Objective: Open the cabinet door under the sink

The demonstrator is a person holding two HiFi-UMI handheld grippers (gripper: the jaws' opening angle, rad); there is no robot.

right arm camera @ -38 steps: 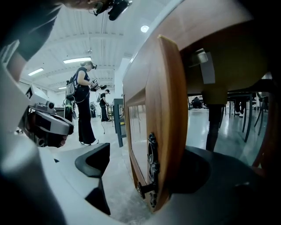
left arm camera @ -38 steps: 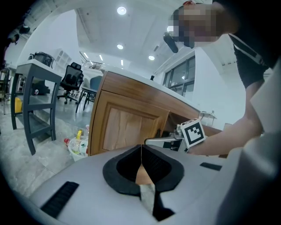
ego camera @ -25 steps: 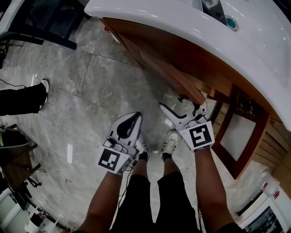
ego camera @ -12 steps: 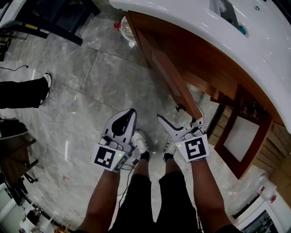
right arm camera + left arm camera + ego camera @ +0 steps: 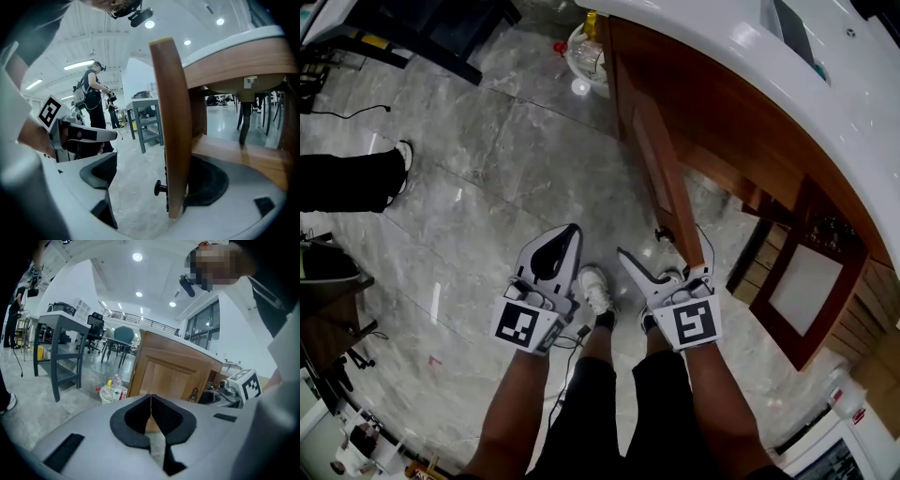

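Now: brown wooden cabinet door [image 5: 661, 173] under white sink basin [image 5: 741, 56], swung wider open than half a second ago. Right gripper [image 5: 154, 178]: jaws apart, straddling the door's free edge beside its small dark knob [image 5: 160, 189], right pad against the inner face. Left gripper [image 5: 151, 416]: jaws together, empty, unmoved at left.

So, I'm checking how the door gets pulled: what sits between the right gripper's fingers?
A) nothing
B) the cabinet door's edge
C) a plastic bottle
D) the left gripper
B: the right gripper view shows the cabinet door standing edge-on between the spread fingers of the right gripper.
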